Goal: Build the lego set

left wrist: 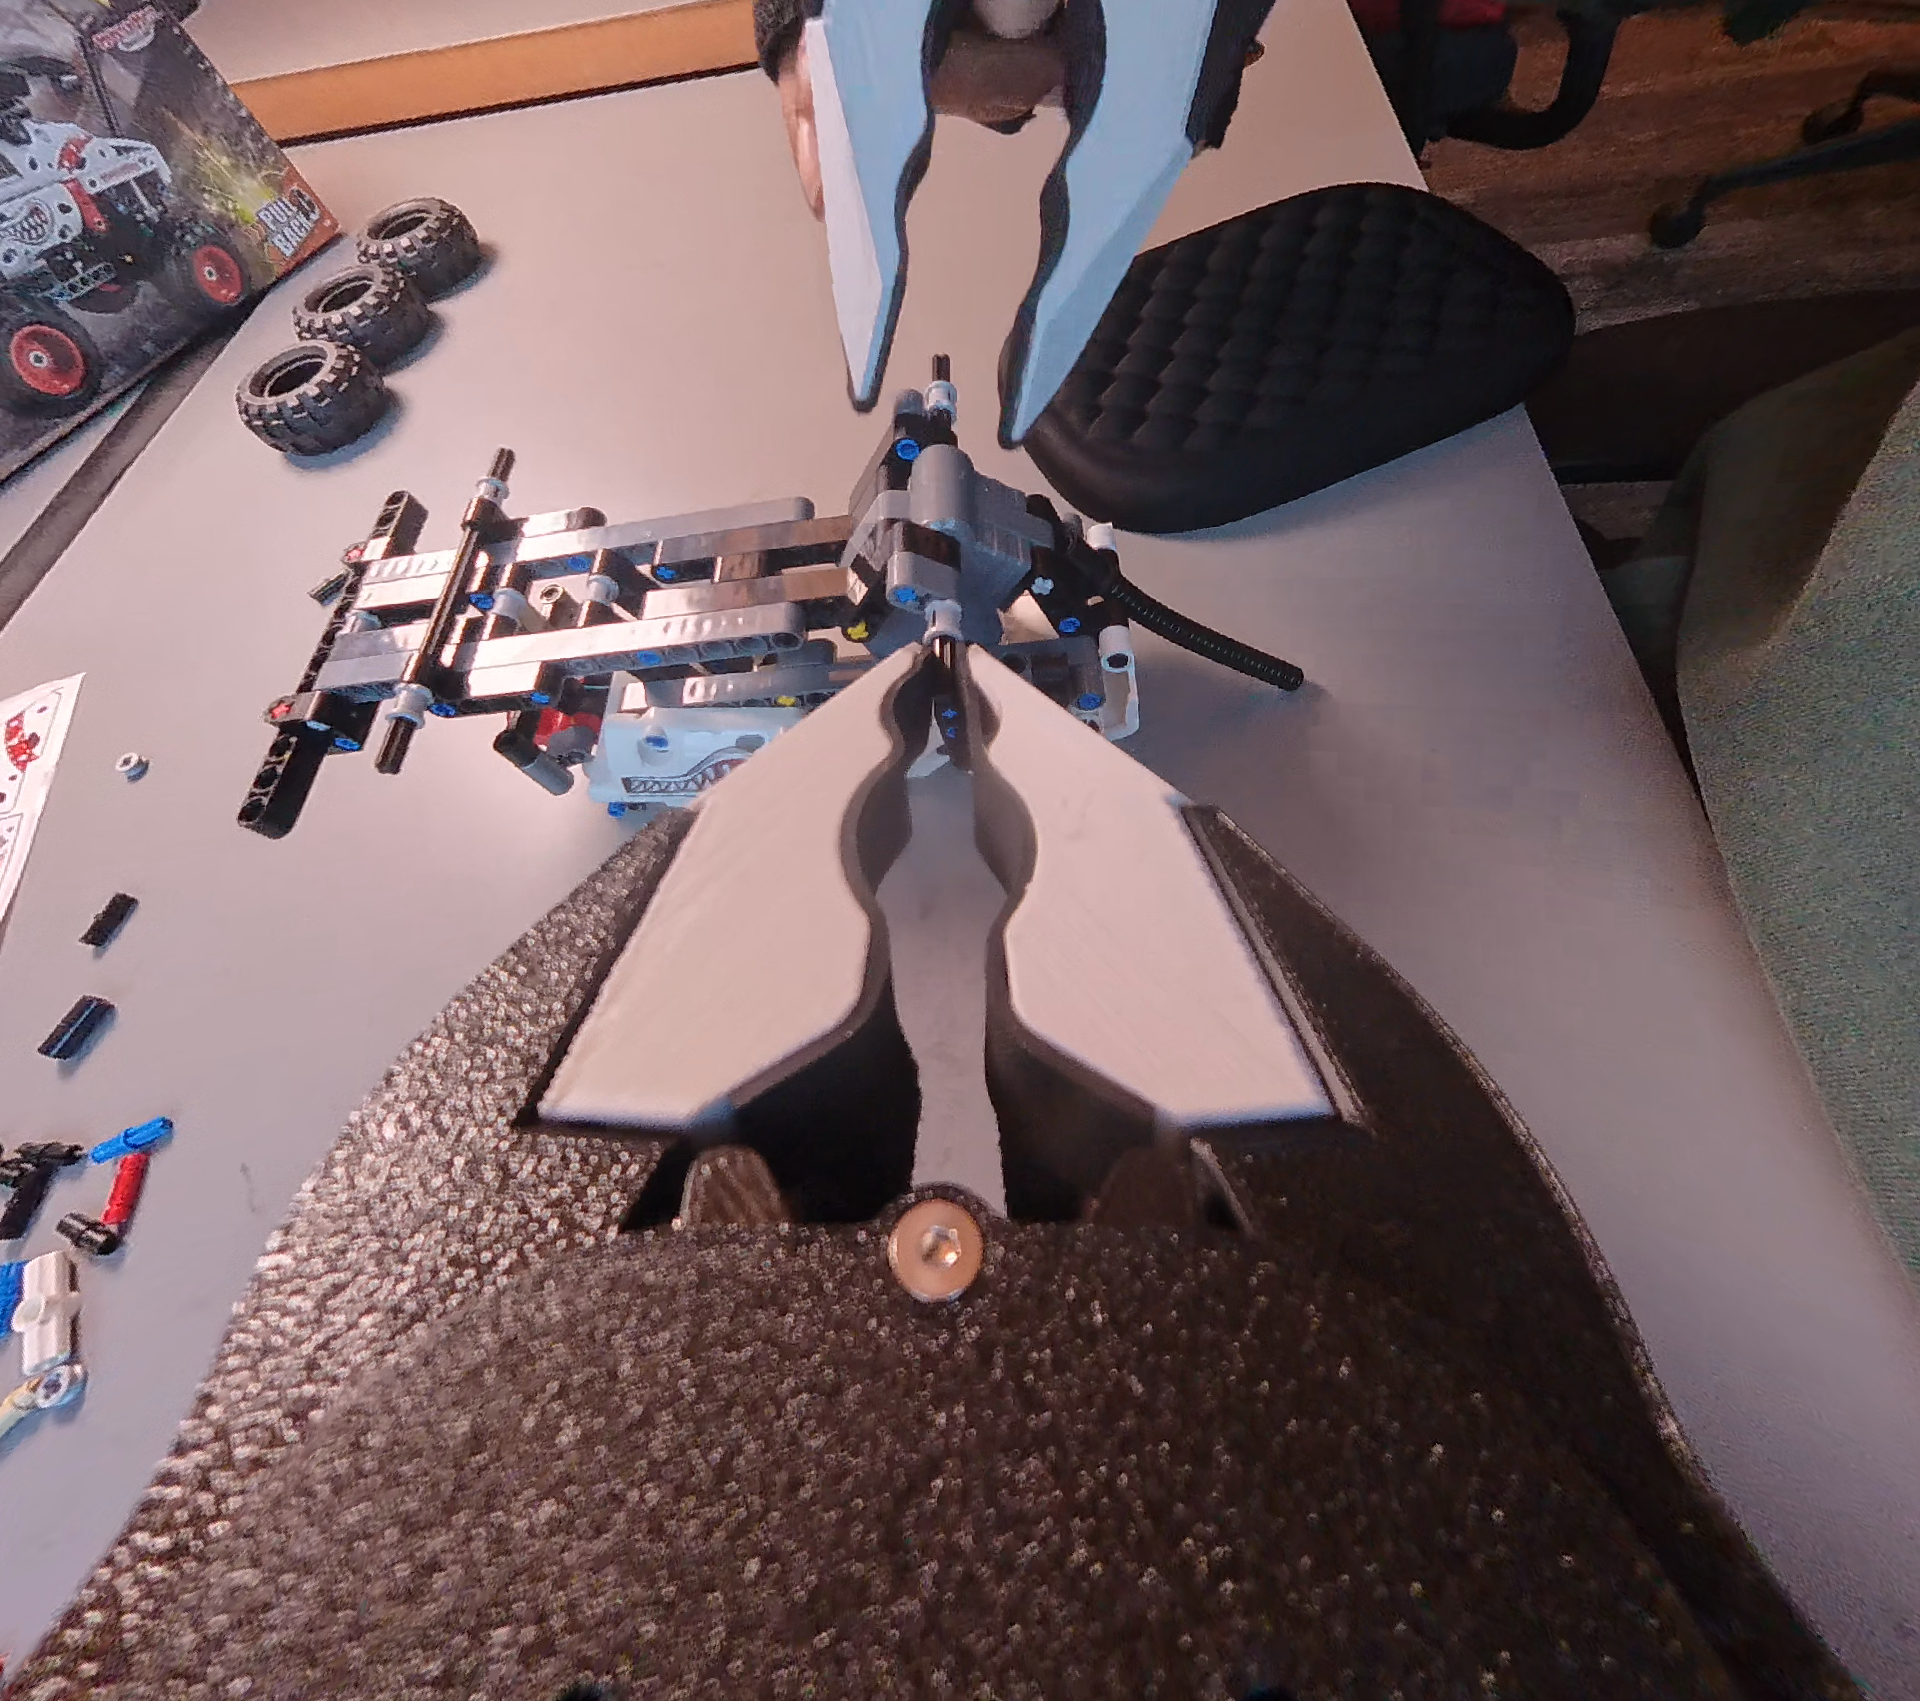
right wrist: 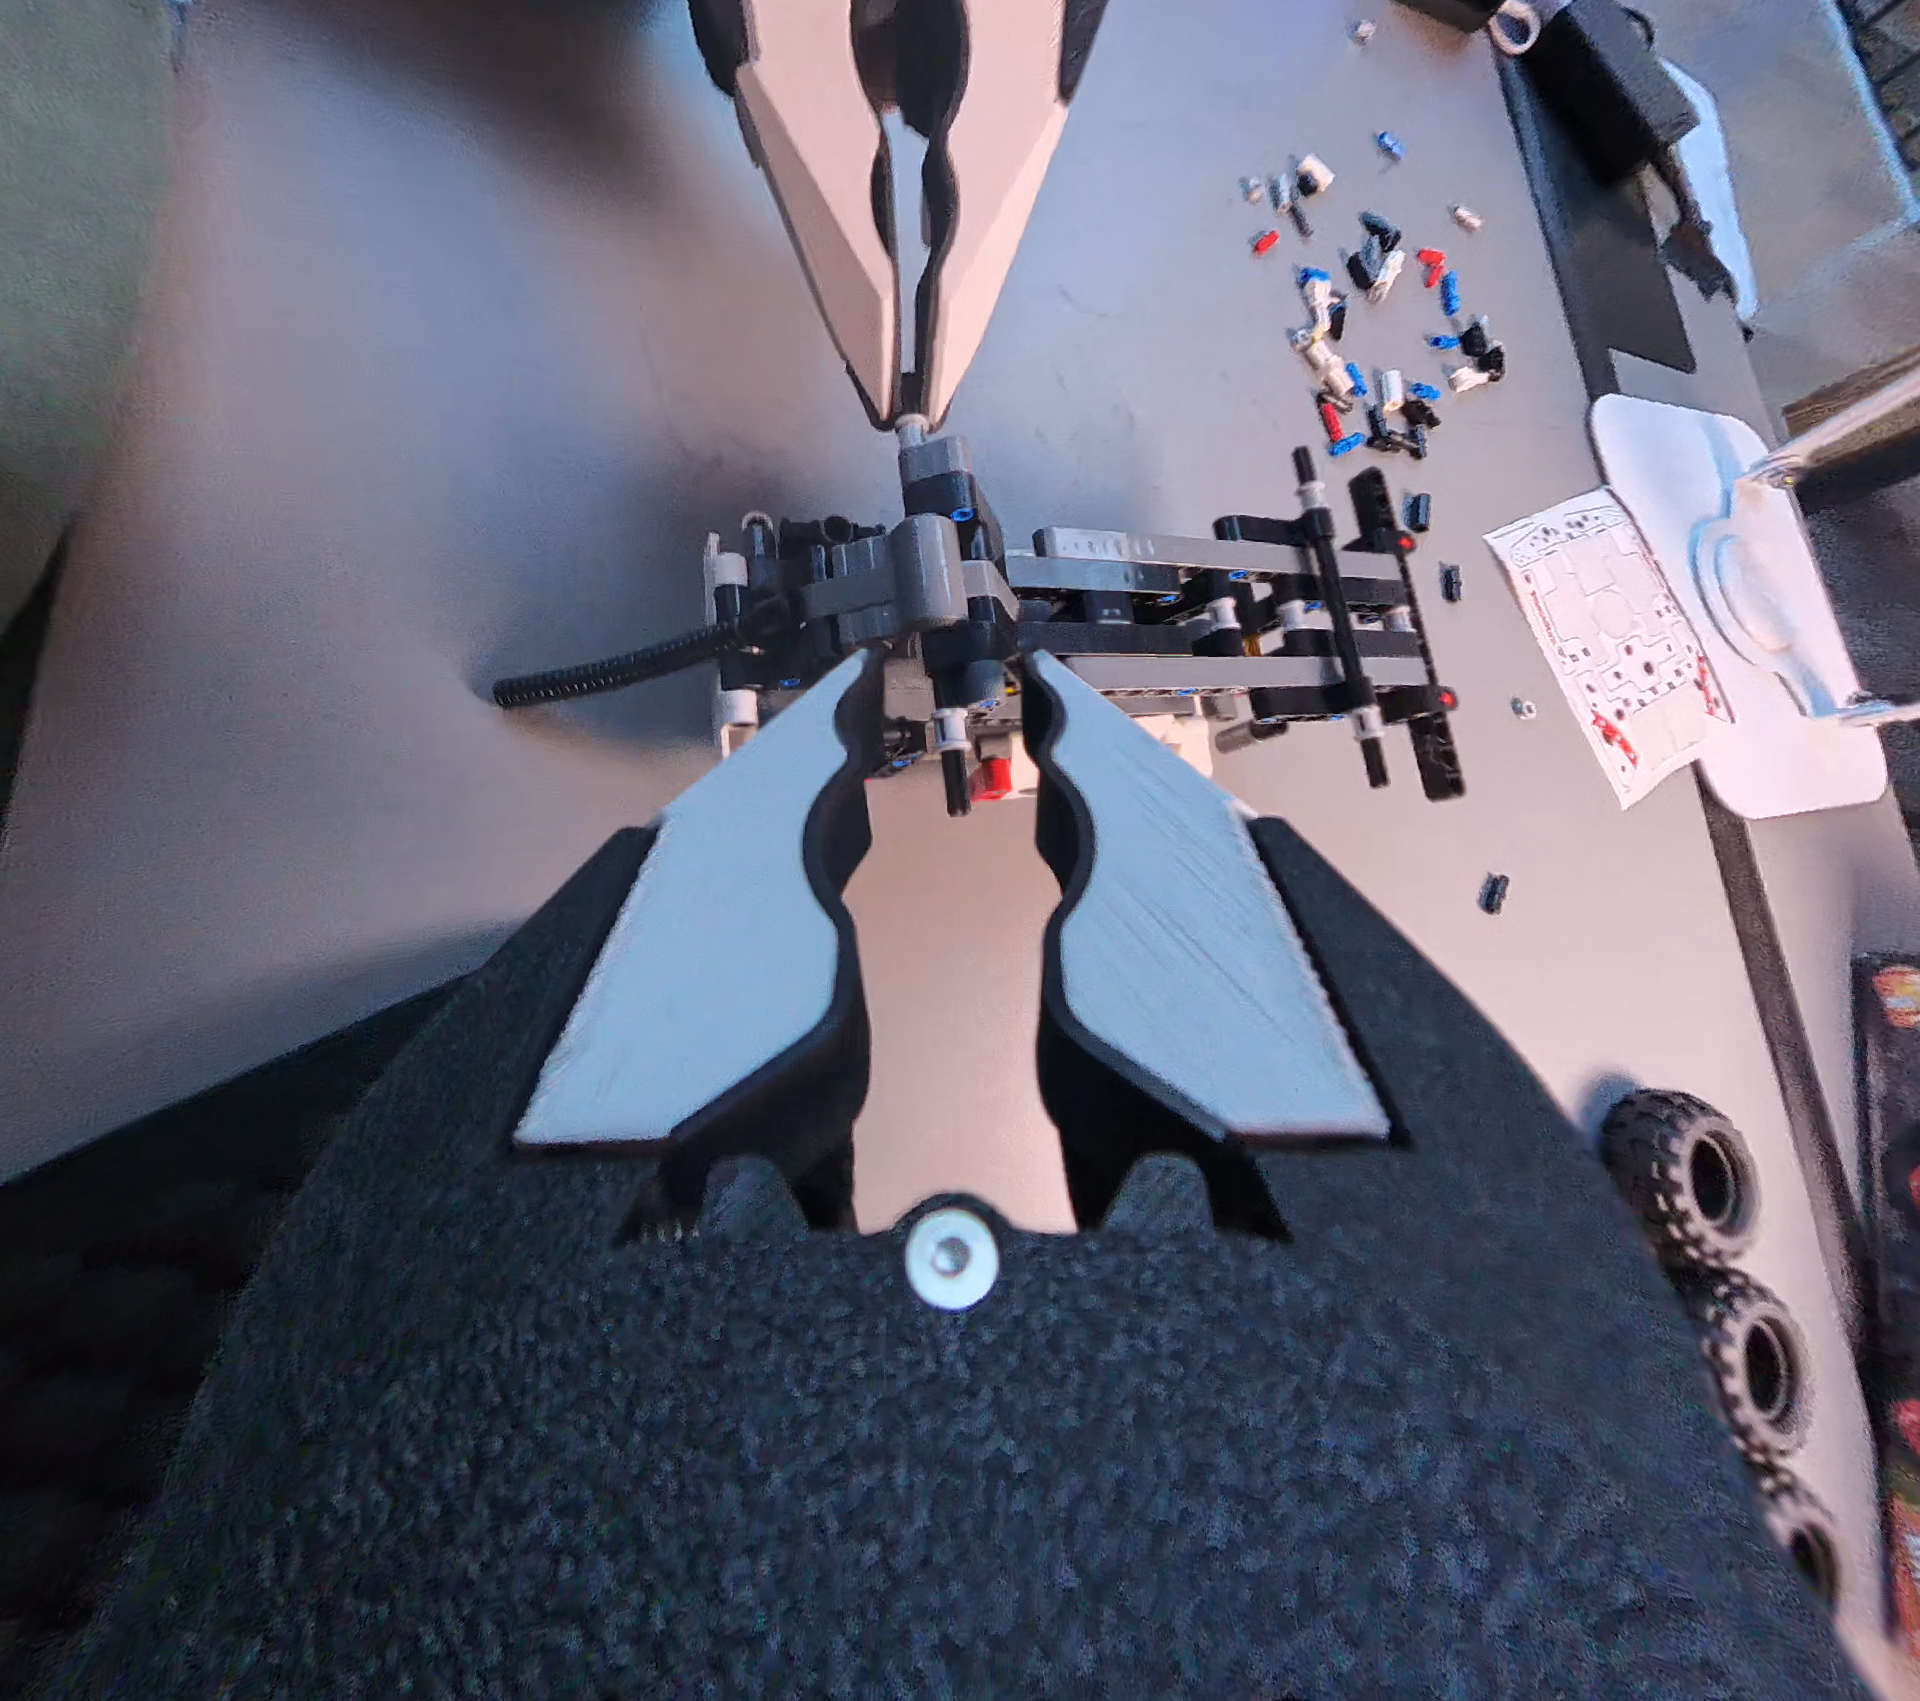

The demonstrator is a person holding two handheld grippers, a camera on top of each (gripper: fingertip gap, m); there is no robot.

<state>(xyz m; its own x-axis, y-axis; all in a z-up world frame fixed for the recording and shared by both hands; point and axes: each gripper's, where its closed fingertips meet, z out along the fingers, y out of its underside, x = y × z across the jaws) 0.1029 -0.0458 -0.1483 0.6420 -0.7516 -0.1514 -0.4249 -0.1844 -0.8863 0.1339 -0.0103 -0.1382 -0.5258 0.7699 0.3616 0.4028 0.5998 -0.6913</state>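
resting on the grey table, the lego chassis has its black axle pinched by the left gripper; beyond the chassis, the right gripper straddles the axle's other end, fingers parted.

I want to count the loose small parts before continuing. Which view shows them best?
The right wrist view: the loose small parts lie spread out in full. The left wrist view catches only a few at its left edge.
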